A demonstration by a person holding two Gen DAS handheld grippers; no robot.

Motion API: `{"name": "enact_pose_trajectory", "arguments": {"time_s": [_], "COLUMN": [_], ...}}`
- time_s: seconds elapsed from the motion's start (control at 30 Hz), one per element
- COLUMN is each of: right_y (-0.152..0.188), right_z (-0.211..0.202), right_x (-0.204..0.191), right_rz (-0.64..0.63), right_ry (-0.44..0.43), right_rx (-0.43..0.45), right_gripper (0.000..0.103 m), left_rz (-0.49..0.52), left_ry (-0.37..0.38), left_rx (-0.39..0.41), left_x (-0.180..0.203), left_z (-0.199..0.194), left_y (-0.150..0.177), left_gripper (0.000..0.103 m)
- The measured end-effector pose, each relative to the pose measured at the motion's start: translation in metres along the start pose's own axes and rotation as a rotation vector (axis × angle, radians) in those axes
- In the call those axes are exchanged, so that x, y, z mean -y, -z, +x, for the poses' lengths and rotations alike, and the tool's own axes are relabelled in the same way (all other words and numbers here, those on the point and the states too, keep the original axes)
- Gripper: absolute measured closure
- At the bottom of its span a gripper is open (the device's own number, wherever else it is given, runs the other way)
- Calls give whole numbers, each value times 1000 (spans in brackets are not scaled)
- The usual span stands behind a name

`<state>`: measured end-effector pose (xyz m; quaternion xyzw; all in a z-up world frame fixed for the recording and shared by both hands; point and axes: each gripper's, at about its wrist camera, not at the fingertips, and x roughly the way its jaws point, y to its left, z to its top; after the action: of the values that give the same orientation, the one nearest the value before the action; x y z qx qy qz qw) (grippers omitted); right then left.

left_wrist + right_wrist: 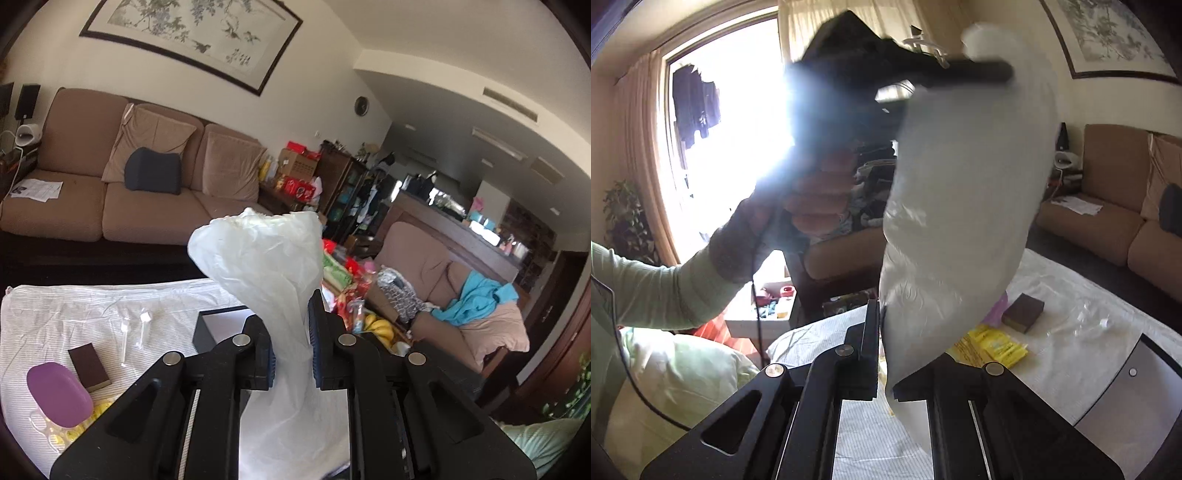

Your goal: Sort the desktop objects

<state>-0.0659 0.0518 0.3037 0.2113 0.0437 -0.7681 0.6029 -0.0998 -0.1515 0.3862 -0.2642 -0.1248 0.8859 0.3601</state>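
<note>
Left wrist view: left claw [291,341] clamped on a bunched white plastic bag [258,258], held up above the counter [55,314]. On the striped cloth: purple case [59,395], brown block [88,365], two clear vials [135,332], black box [210,328].

Right wrist view: right claw [882,354] closed on the same bag's lower edge [960,221]. Bag hangs between both claws, with the other claw [990,72] at its top. Yellow packets [997,349] lie on the counter beneath.
</note>
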Motion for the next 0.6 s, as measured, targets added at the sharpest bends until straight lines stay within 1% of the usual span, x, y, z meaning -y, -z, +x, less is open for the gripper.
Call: {"name": "enact_pose_trajectory", "arguments": {"time_s": [0.03, 0.1, 0.17, 0.23, 0.3, 0.33, 0.4, 0.43, 0.47, 0.5, 0.53, 0.57, 0.6], "right_y": [-4, -11, -17, -23, -29, -32, -34, -34, -34, -35, -35, -37, -38], "right_z": [-4, -12, -15, -25, -34, -39, -44, -46, -48, -50, -51, -53, -56], "right_x": [-3, -3, -5, -10, -5, -2, 2, 3, 4, 2, -1, -4, -6], "right_rz": [-3, -6, -11, -4, 35, 48, 60, 64, 70, 71, 66, 57, 51], "right_ry": [-3, -7, -6, -12, -15, -14, -3, -3, -14, -22, -18, -12, -5], "right_rx": [5, 27, 28, 48, 82, 100, 109, 111, 115, 117, 118, 122, 137], "right_gripper": [99, 100, 100, 100, 99, 99, 99, 99, 99, 99, 99, 99, 99], "left_rz": [-3, -36, -68, -101, -136, -150, -169, -179, -192, -206, -221, -244, -275], "left_ry": [-16, -18, -20, 10, 66, 91, 107, 109, 111, 109, 90, 54, 26], "left_rx": [-28, -76, -113, -142, -177, -187, -156, -128, -96, -60, -18, 28, 72], "left_x": [-7, -22, -33, -41, -49, -53, -59, -62, -66, -71, -77, -84, -92], "left_z": [8, 25, 38, 49, 58, 61, 56, 50, 43, 36, 27, 17, 8], "left_y": [5, 19, 35, 50, 63, 69, 75, 76, 76, 76, 76, 77, 80], "left_gripper": [84, 83, 81, 81, 78, 74, 71, 65, 54, 48, 27, 6, 2]}}
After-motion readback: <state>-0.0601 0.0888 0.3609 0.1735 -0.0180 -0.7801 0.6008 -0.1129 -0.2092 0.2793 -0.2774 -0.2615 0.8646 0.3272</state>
